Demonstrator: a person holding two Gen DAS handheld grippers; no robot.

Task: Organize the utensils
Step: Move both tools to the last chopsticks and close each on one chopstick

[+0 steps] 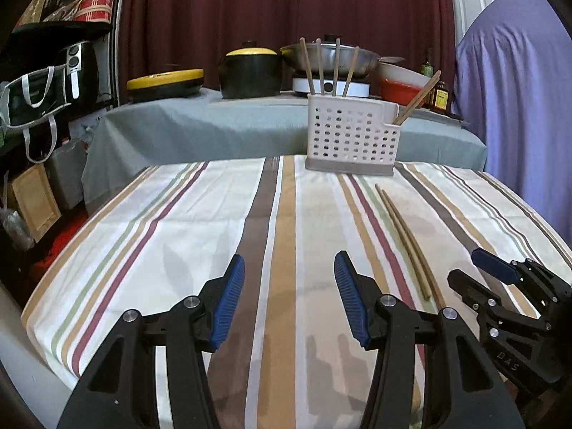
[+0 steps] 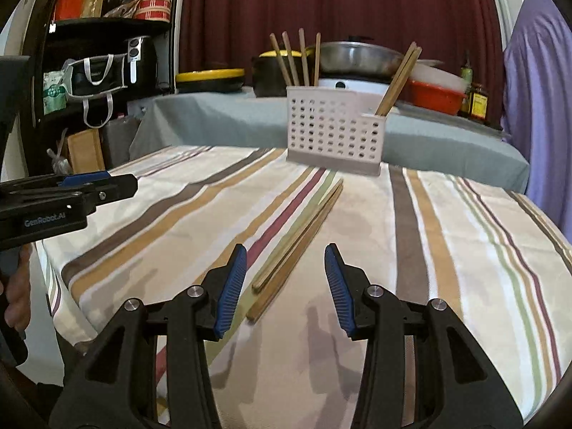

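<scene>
My left claw (image 1: 289, 268) is spread, nothing between its blue pads (image 1: 228, 300), hovering over the striped cloth (image 1: 178, 232) that covers the bench. My right claw (image 2: 286, 261) is spread too and holds nothing; the near ends of the two loose chopsticks (image 2: 296, 246) lie on the cloth just ahead of it, closer to its left pad, not touched by either pad.

I take the white holder (image 1: 352, 136) as my landmark. It stands upright at the far edge of the bench. The loose pair lies side by side on the cloth in front of the holder, running from near its base back toward me, the two sticks touching or nearly so along their length. Four chopsticks (image 1: 330, 66) stand in the holder's taller part, fanned apart. Another pair (image 1: 418, 98) leans out to the right from its lower end compartment.

Behind the holder, on a second bench with a grey-green cover (image 1: 214, 132), sit a black pot with a yellow lid (image 1: 250, 71) and a metal pan (image 1: 329, 57).
</scene>
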